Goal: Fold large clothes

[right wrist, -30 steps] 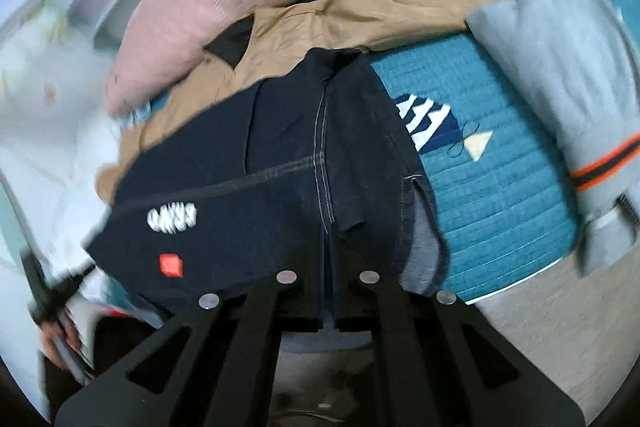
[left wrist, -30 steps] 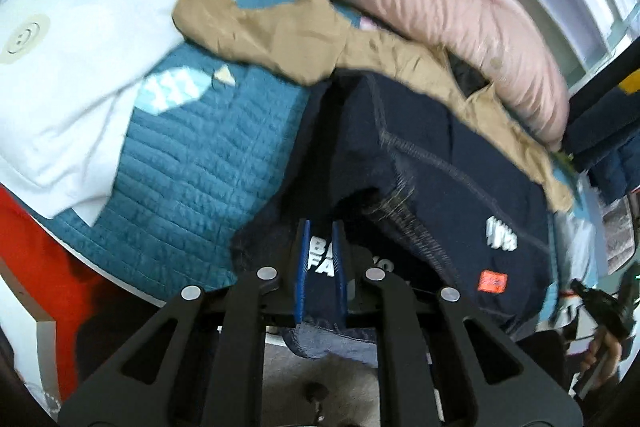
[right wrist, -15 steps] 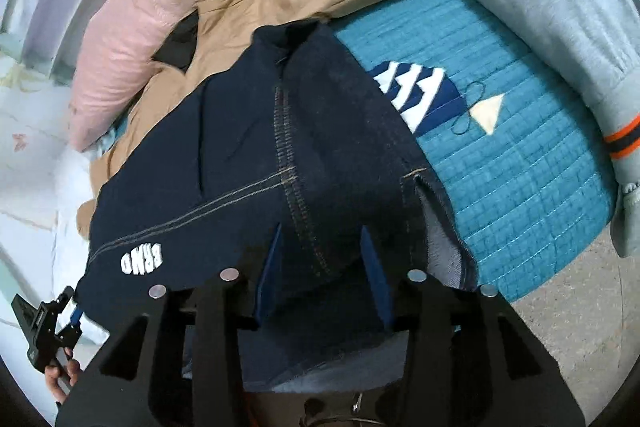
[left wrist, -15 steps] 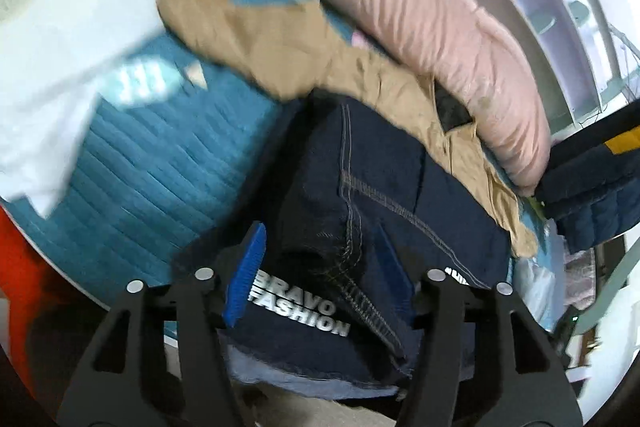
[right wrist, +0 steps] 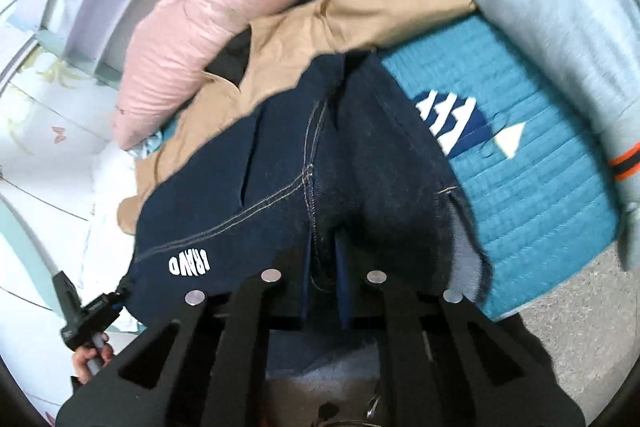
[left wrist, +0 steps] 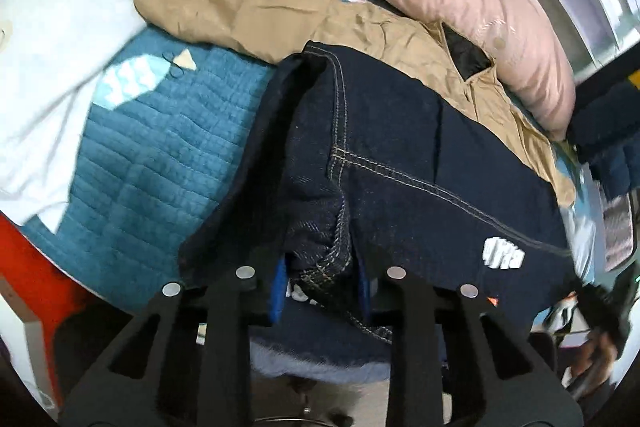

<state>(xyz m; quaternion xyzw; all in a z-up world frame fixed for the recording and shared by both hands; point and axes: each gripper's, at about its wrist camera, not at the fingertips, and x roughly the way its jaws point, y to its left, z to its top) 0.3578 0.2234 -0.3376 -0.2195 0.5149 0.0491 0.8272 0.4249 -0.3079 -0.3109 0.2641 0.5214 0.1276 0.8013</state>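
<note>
In the left wrist view, the dark blue denim garment point(left wrist: 420, 163) lies bunched on the teal quilt point(left wrist: 152, 155), partly over a tan jacket point(left wrist: 280, 15). The left gripper point(left wrist: 320, 287) has a fold of denim between its blue pads, with gaps showing. In the right wrist view, the right gripper point(right wrist: 324, 275) pinches the denim seam point(right wrist: 312, 187) tight. Only this view shows a grey garment point(right wrist: 568, 39).

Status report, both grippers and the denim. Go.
Left gripper part-closed around bunched navy denim garment. Right gripper shut on its seam. Tan jacket partly under the denim's far edge.
</note>
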